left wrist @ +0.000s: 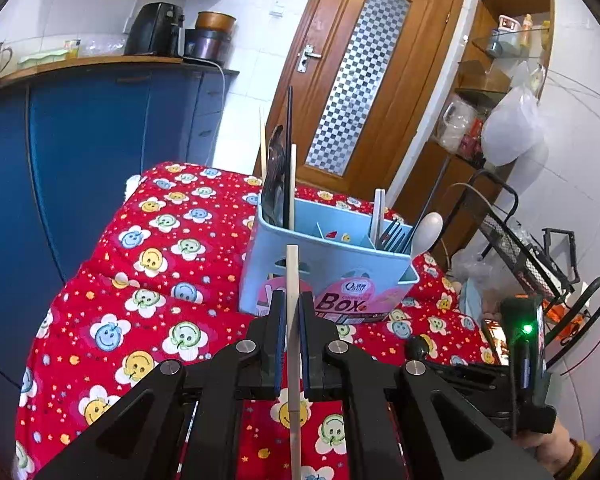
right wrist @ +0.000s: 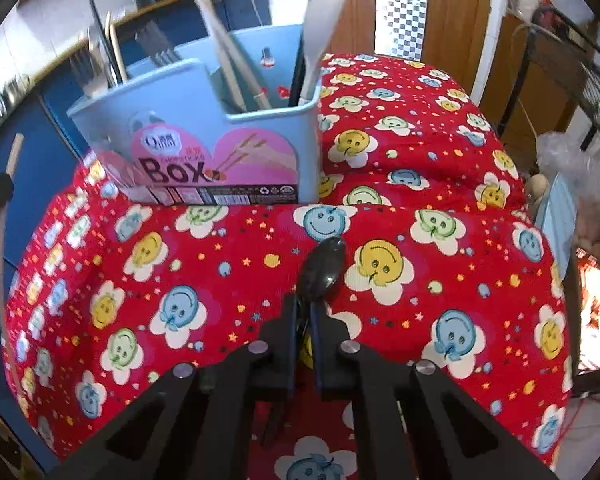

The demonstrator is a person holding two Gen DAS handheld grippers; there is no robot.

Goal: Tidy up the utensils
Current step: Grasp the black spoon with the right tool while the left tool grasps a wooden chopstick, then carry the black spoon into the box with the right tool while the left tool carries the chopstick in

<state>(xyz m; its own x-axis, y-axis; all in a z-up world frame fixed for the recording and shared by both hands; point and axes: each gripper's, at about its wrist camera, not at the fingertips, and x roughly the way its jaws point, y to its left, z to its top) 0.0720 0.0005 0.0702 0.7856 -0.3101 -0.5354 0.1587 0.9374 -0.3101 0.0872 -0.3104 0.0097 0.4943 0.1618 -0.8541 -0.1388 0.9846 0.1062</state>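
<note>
Utensils are being sorted into the blue utensil box (right wrist: 188, 128), which stands on the surface covered with a red smiley-face cloth (right wrist: 420, 280). All places below are given from this box.

In front of the box, a pale chopstick (left wrist: 293, 320) is pinched between the jaws of the left gripper (left wrist: 291, 344); the jaws are pressed together on it. The stick stands nearly upright and its tip is seen against the front wall of the box, below the rim. Also in front of the box, but lower and nearer to the cloth, a dark spoon (right wrist: 323, 268) is pinched at its neck by the right gripper (right wrist: 305, 344), whose jaws are closed on it. The bowl of the spoon points toward the box.

Inside the box, the compartments are already partly filled: dark chopsticks and pale ones at one end, dark forks (left wrist: 394, 236) and a white spoon (left wrist: 427, 230) at the other end.

Several things can go wrong from here. The chopstick is thin and smooth and is held at one narrow place, so it can be turned or slid in the grip if its tip is knocked on the rim. The spoon is held near its heavy end and can swing. The box looks light and tall on soft cloth, so it can be pushed or tipped by a sideways touch. The upright utensils can also be struck, and a wrong compartment can be chosen.
</note>
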